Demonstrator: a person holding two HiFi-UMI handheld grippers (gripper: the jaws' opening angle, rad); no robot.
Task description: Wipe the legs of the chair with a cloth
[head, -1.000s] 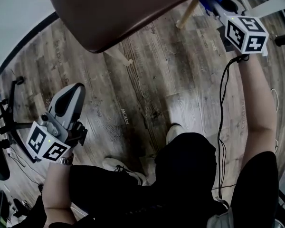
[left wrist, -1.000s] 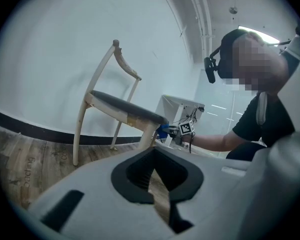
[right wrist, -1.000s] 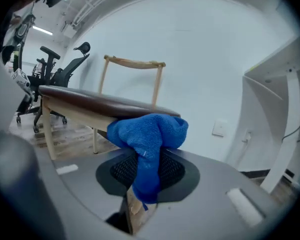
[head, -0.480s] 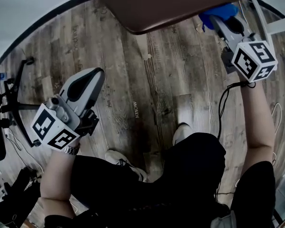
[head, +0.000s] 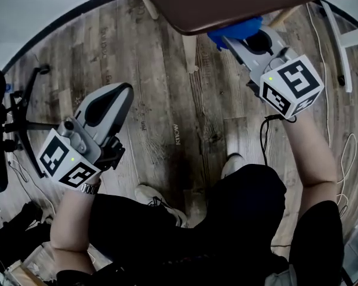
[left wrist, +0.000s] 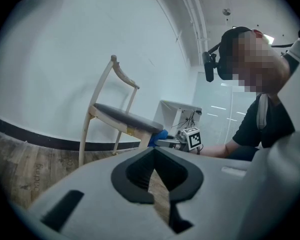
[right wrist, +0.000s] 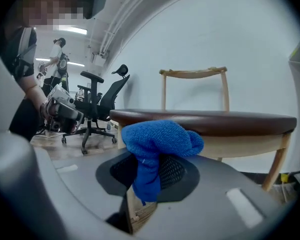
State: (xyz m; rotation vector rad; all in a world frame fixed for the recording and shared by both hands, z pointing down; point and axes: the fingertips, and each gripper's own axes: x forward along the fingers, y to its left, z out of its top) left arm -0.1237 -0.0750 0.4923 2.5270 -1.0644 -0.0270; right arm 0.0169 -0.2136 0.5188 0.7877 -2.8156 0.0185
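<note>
Blue cloth (right wrist: 160, 136) at the seat edge of the chair (head: 227, 5)
Right gripper (right wrist: 149, 176) has its fingers clenched on the cloth, beside the top of a pale wooden leg (head: 190, 51). Left gripper (left wrist: 157, 176) hangs well apart over the wood floor (head: 167, 100), fingers pressed together on nothing.

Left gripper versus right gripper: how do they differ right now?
The right gripper is shut on the blue cloth; the left gripper has its jaws together with nothing between them. The right gripper is up at the edge of the chair seat, near a leg; the left gripper hangs over the wooden floor, well clear of that seat. Both are grey and carry a marker cube.
</note>
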